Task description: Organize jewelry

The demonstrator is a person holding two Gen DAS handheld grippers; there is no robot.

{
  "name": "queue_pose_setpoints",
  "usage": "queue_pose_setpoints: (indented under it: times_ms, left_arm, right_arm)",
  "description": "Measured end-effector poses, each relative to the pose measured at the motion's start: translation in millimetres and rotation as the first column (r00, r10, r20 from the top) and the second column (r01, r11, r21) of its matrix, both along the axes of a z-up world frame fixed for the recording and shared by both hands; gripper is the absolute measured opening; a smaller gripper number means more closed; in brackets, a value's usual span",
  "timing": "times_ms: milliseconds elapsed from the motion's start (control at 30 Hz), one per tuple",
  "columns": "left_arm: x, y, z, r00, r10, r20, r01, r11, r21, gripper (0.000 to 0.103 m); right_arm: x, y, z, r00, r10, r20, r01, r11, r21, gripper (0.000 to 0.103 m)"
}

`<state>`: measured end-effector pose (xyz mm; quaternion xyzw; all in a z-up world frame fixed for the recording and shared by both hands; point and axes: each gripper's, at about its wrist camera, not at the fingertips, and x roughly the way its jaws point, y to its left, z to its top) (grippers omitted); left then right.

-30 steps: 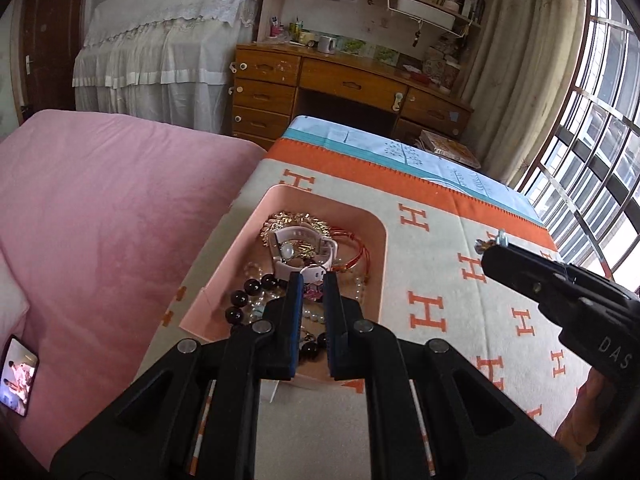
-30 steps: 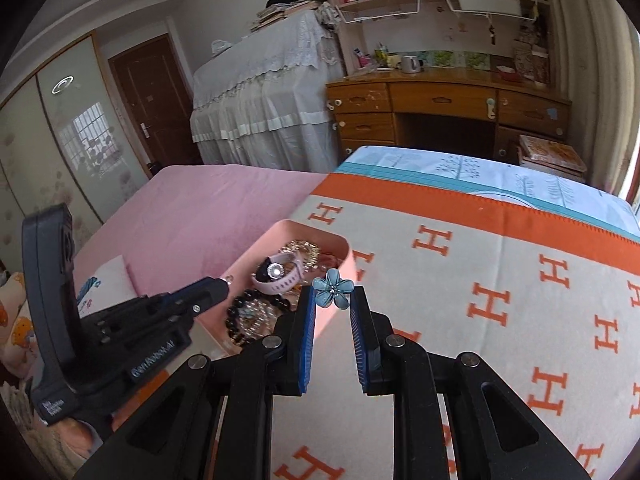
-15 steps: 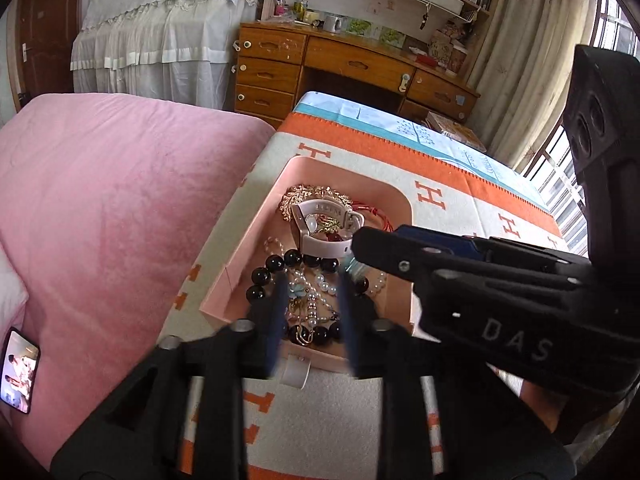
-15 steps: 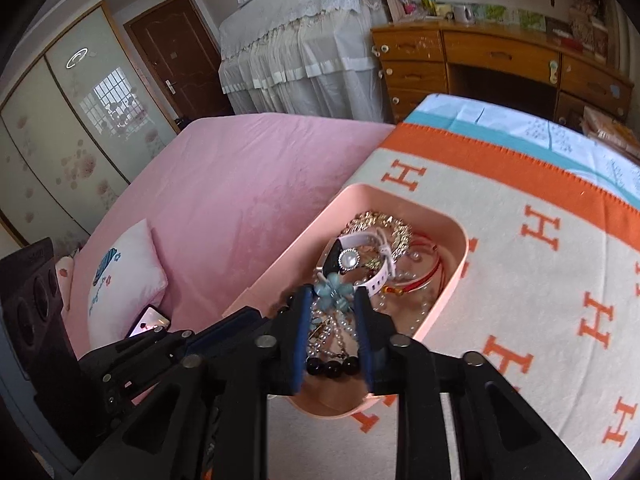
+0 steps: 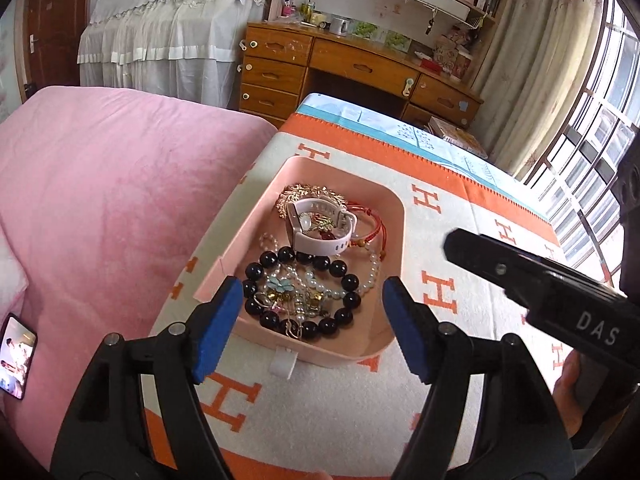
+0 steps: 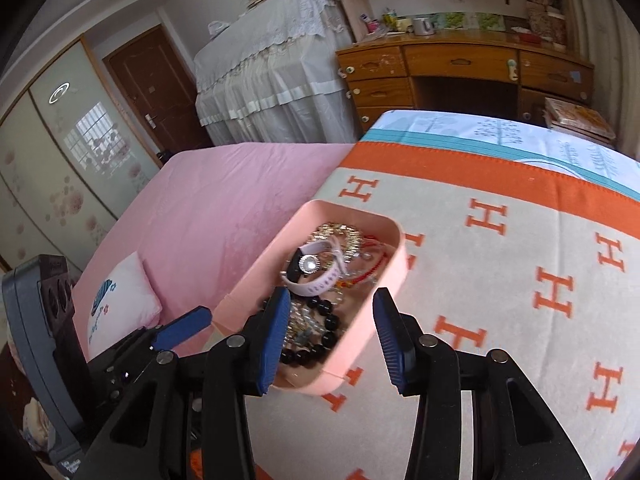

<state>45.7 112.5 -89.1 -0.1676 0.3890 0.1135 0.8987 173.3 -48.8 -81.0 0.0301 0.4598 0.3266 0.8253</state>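
L gripper [image 5: 312, 320] jaws just spread wide, nothing held; blue flower charm [image 5: 280, 285] seen in pink tray [image 5: 400, 216] only from L cam. R gripper [image 6: 330, 338] partly opened, empty; door [image 6: 156, 92] shown only by R cam.

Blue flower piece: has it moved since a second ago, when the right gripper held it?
Yes. The blue flower piece now lies inside the pink tray, among the black beads; the right gripper is empty.

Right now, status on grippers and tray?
Left gripper and right gripper open, empty. Blue flower piece lies in pink tray. Nothing in the way.
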Motion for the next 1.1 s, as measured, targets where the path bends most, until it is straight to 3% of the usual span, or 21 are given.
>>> queue_pose_setpoints:
  times_ms: [333,567,900,1100]
  left_arm:
    - [-5.2,-48.1,13.9,0.994,-0.105,-0.037,0.106,0.993,0.056,0.07]
    - [-12.0,-92.7,27.8,0.973,-0.222,-0.058,0.227,0.971,0.08,0.072]
    - [-36.8,-132.0,80.6,0.967,-0.254,-0.002,0.249,0.947,0.205,0.082]
    - [-53.5,-141.8,111.7,0.97,-0.239,0.048,0.217,0.937,0.275,0.083]
  right_arm:
    - [-40.4,-104.3,3.4,0.984,-0.178,0.032,0.179,0.982,-0.053,0.057]
    - [-84.9,-163.7,17.3,0.954,-0.291,0.079,0.296,0.952,-0.071,0.073]
    - [-130.4,-188.3,67.7,0.918,-0.379,0.119,0.387,0.92,-0.056,0.087]
    - [-152.6,-182.3,102.7,0.887,-0.397,0.236,0.418,0.907,-0.045,0.096]
